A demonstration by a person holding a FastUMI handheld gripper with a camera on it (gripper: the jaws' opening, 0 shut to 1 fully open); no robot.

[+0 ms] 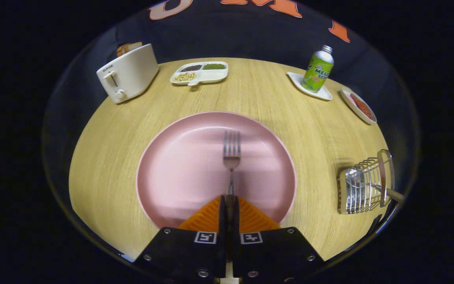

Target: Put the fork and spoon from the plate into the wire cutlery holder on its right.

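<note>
A metal fork (231,152) points away from me over the pink plate (179,165), tines far, handle running back between my fingers. My gripper (230,201) is shut on the fork's handle, both fingers pressed against it. The wire cutlery holder (363,183) stands on the table to the right of the plate, well off to the side of my fingers. A spoon (355,177) lies inside the holder, its bowl at the left end and its wooden handle sticking out to the right.
A white toaster (128,75) with bread stands at the far left. A divided snack tray (200,72) sits at the back. A green bottle (317,70) on a white dish and a small dish (359,105) of red food are at the far right.
</note>
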